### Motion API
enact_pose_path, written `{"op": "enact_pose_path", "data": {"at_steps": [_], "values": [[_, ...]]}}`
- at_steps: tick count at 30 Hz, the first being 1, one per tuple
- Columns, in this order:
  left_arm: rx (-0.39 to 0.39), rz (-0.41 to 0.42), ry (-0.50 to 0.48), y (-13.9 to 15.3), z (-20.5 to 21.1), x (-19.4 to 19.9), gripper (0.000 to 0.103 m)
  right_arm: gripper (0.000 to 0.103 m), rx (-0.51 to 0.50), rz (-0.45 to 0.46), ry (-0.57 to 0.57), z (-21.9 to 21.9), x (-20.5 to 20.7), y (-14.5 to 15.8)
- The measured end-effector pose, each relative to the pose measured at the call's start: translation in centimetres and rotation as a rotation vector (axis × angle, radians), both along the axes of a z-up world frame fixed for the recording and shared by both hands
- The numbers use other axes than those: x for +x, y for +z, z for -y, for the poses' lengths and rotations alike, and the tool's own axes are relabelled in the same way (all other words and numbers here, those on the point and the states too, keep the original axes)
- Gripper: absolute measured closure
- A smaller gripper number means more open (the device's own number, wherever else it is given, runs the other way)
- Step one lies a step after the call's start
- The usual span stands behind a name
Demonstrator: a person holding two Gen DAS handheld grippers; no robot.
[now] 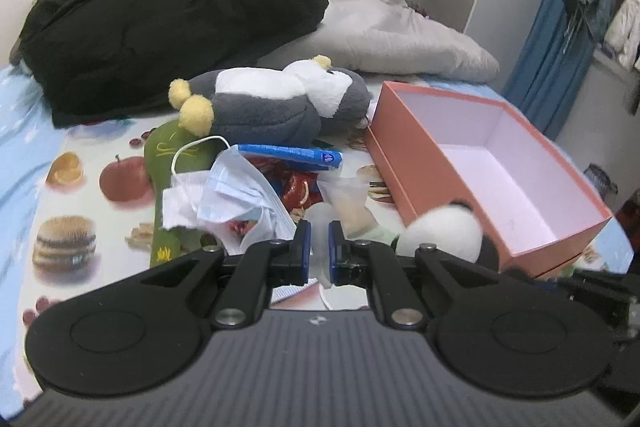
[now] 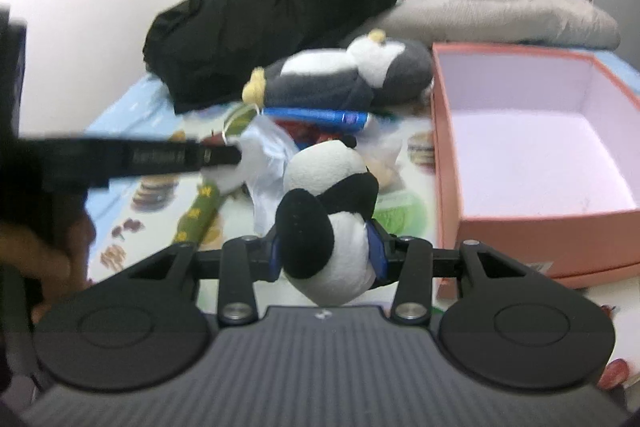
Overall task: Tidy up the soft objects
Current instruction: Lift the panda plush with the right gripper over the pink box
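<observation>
Nearby, right gripper [image 2: 328, 251] pinching panda [image 2: 328, 219], box [image 2: 444, 163] rim beside

light: soft, even, indoor | shadows: faint | blur: right view smeared | edges: fisheye bend, dark corners

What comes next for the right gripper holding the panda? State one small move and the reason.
Probably carry the panda plush rightward over the pink box and release. The right gripper has its jaws shut on the plush, and the box sits open and looks empty just beside it.
</observation>
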State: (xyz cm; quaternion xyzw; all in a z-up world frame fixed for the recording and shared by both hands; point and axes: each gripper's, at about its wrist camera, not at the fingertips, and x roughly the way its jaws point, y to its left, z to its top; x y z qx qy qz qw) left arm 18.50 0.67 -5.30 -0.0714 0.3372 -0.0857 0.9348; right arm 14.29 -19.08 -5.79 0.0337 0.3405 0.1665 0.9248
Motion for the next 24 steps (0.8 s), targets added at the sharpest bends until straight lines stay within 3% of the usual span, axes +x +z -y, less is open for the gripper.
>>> {"op": "enact_pose_path", "data": {"at_steps": [6,18,24], "values": [[-0.066,0.014,0.026,1.7,0.2,-1.1,0.092,0.058,0.023,0.071,-0.033,1.2,-0.4,3.0],[-0.129,0.126,-0.063,9.7,4.6,2.5,0.092,0.058,0.019,0.258,-0.116,5.7,1.6,10.7],[-0.148,0.137,-0.143,12.9,8.8,5.9,0.092,0.058,0.022,0.25,-0.189,9.7,4.3,13.1]]}}
